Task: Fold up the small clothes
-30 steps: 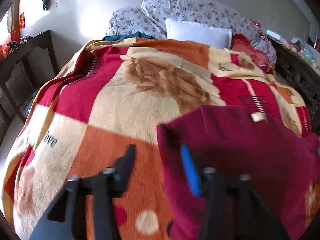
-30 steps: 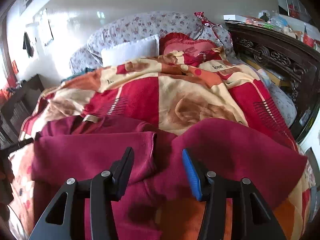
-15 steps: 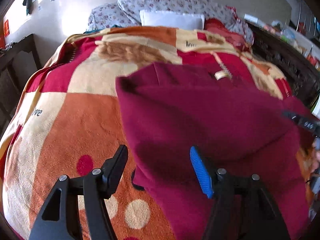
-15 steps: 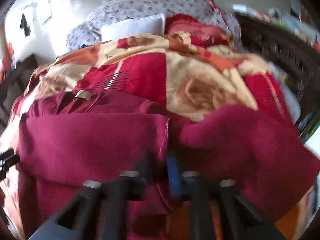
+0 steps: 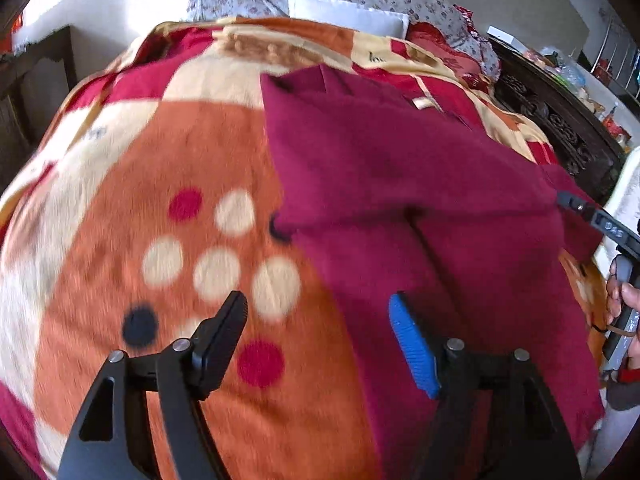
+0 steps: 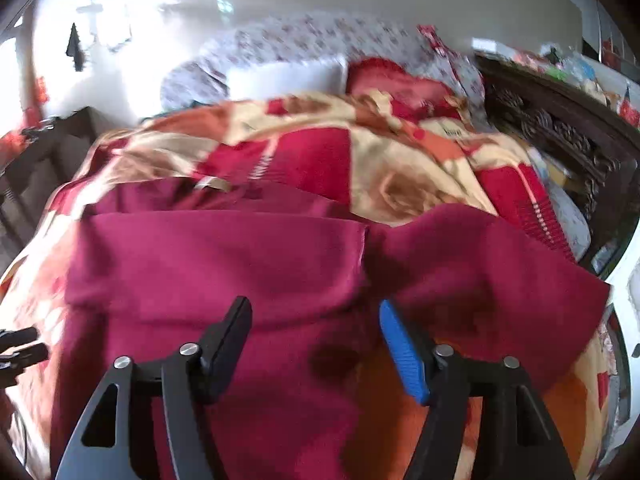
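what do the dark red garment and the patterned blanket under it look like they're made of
The dark red garment looks like a soft matte knit or fleece: no sheen, rounded folds, a pale sewn label at the collar. The orange, red and cream patterned blanket looks like plush fleece, likely synthetic: a fuzzy nap and printed colour blocks and dots. Motion blur leaves the exact fibres open.

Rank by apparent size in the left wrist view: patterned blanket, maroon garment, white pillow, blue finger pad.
1. patterned blanket, which looks biggest, though the maroon garment comes close.
2. maroon garment.
3. white pillow and blue finger pad: alike in area; the pad is far nearer, so unranked.
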Demonstrator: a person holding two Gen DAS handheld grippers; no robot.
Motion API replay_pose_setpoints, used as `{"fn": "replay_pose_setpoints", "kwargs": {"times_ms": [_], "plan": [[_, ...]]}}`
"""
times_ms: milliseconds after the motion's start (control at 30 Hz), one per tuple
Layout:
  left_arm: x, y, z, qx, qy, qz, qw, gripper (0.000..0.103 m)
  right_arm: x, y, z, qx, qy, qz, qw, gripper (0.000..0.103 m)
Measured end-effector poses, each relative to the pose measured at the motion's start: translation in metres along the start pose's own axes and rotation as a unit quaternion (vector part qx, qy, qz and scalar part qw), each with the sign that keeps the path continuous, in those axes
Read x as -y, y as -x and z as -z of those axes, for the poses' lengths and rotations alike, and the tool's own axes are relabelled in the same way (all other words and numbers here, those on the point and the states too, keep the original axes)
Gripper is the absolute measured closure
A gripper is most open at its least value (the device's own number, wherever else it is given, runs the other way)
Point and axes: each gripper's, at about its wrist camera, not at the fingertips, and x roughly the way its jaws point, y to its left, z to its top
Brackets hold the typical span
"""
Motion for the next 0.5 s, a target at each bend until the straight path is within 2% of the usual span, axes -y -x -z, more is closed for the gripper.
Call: {"fn": "replay_pose_setpoints", "kwargs": {"times_ms": [67, 133, 200, 333, 500], "plan": [[0.001, 0.004, 0.015, -0.016, 0.004, 0.014, 0.9998, 0.030, 0.005, 0.017, 0.012, -0.007, -0.010, -0.011, 1.000, 0.031], [0.002, 0.008, 0.032, -0.030, 0.007, 0.025, 0.9992, 0.030, 0.009, 0.034, 0.030, -0.020, -0.026, -0.041, 0.999, 0.031], [0.006, 0.012, 0.049, -0.044, 0.006, 0.038, 0.9983, 0.030, 0.006, 0.048, 0.050, -0.031, -0.009, -0.057, 0.998, 0.031], [0.014, 0.017, 0.073, -0.059, 0.010, 0.049, 0.9970, 0.030, 0.006, 0.069, 0.091, -0.050, 0.018, -0.033, 0.998, 0.031], [0.034, 0.022, 0.093, -0.071, -0.010, 0.057, 0.9958, 0.030, 0.034, 0.079, 0.129, -0.078, -0.027, -0.030, 0.996, 0.028]]}}
